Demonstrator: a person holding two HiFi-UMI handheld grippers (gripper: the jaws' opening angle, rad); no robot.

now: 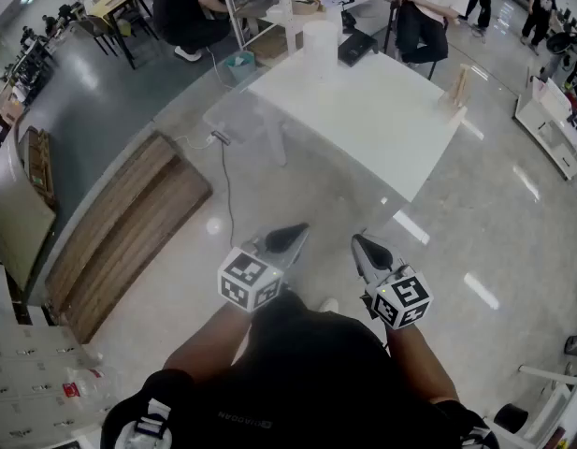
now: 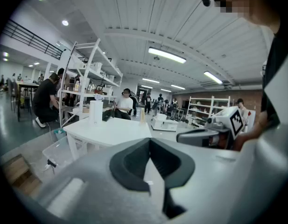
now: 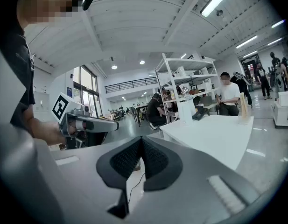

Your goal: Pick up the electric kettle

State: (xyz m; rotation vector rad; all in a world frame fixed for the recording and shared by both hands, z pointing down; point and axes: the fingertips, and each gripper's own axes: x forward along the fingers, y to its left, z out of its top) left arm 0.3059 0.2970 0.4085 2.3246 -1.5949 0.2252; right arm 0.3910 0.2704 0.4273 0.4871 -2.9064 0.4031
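L hand-held gripper (image 1: 290, 238) & R hand-held gripper (image 1: 361, 246) side by side, aimed slightly down, both closed, empty

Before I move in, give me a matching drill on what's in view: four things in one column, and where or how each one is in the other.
Things:
1. tall white cylinder
2. upright wooden piece
3. clear plastic bin
4. left gripper

Places or states:
A. on the floor by the table's left side, as the head view shows it
B. jaws together, nothing between them
C. at the far edge of the white table
D. at the table's right edge

Pairs: 1-C, 2-D, 3-A, 4-B.
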